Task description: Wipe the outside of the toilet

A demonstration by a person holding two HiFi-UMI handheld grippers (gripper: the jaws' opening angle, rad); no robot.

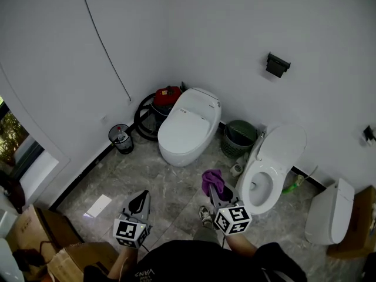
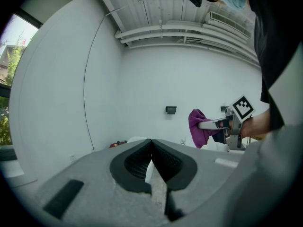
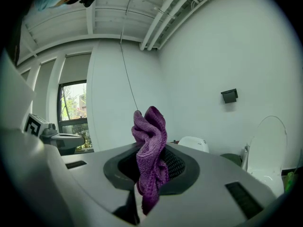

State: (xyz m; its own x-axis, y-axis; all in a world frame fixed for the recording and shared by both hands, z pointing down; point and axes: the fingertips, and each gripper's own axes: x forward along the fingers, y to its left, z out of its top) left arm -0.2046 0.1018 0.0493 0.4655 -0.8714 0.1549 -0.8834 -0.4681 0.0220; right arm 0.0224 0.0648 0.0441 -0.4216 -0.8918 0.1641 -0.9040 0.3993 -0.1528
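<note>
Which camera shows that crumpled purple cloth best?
Right gripper view: the crumpled purple cloth fills the centre, clamped in the right gripper. Head view shows a small bunch; left gripper view, a distant side.

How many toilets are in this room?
2: a closed toilet by the corner and an open-lid toilet to its right. The white fixture at far right may be another.

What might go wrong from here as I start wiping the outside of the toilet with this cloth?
The purple cloth sits bunched in the right gripper, so hard rubbing may tug it loose. The nearer toilet stands open; a loose fold might dip inside.
</note>
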